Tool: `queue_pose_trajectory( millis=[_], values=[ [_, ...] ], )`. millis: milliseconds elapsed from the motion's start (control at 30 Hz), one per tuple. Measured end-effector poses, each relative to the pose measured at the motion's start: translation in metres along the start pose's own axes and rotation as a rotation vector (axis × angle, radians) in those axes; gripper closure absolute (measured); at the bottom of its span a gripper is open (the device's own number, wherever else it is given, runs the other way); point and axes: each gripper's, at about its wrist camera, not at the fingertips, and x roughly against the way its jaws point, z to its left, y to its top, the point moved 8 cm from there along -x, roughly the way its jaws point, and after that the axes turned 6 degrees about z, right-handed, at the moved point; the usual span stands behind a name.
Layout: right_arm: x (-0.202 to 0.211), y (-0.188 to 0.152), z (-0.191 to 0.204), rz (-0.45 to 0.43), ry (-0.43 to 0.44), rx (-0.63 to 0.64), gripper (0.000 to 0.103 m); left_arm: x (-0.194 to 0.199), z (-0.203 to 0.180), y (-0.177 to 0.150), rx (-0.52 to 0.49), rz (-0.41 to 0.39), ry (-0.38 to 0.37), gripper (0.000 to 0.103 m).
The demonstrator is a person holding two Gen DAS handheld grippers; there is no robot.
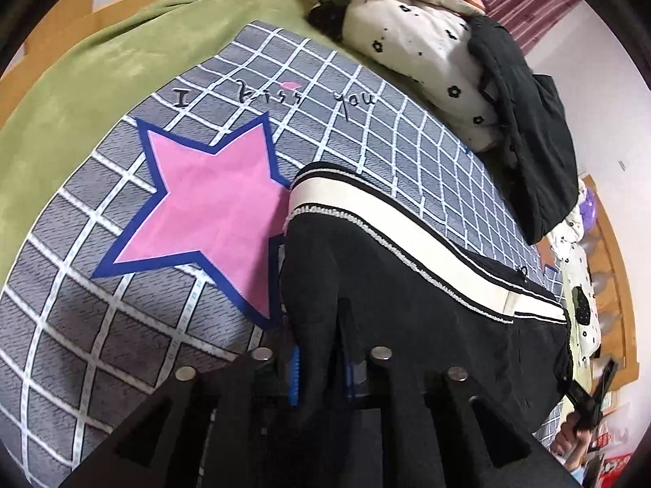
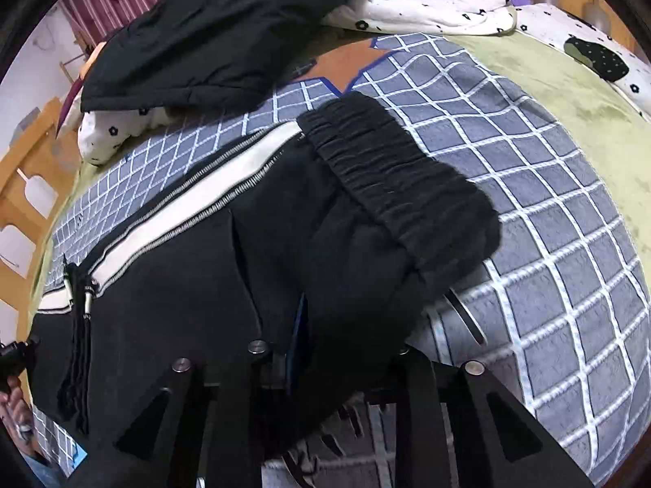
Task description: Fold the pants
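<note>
Black pants with a white side stripe lie on the grey checked blanket. My left gripper is shut on the black fabric near the leg end, its blue pads pinching a fold. In the right wrist view the pants stretch away to the left, with the ribbed elastic waistband bunched and lifted. My right gripper is shut on the fabric just below the waistband. A black drawstring hangs at the left.
A pink star is printed on the blanket. A black jacket and a white flowered quilt lie at the far side. A green sheet covers the bed, with a wooden bed frame around it.
</note>
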Motion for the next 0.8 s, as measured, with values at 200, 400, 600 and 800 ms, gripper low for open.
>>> queue_pose_trajectory(
  millis=[200,400,600,800],
  values=[
    [0.043,-0.029,0.002,-0.088,-0.126,0.098,0.059,0.007,-0.006,-0.004,-0.12,-0.067,0.217,0.07],
    [0.086,-0.036,0.048,-0.203,-0.053,0.17,0.059,0.021,-0.02,-0.011,-0.201,-0.118,0.266,0.069],
    [0.045,-0.073,0.117,-0.103,0.008,0.33,0.059,0.039,-0.015,-0.029,-0.218,-0.142,0.207,0.057],
    [0.008,-0.112,0.129,0.008,-0.106,0.378,0.061,0.029,0.003,-0.073,-0.297,-0.072,0.235,0.046]
  ],
)
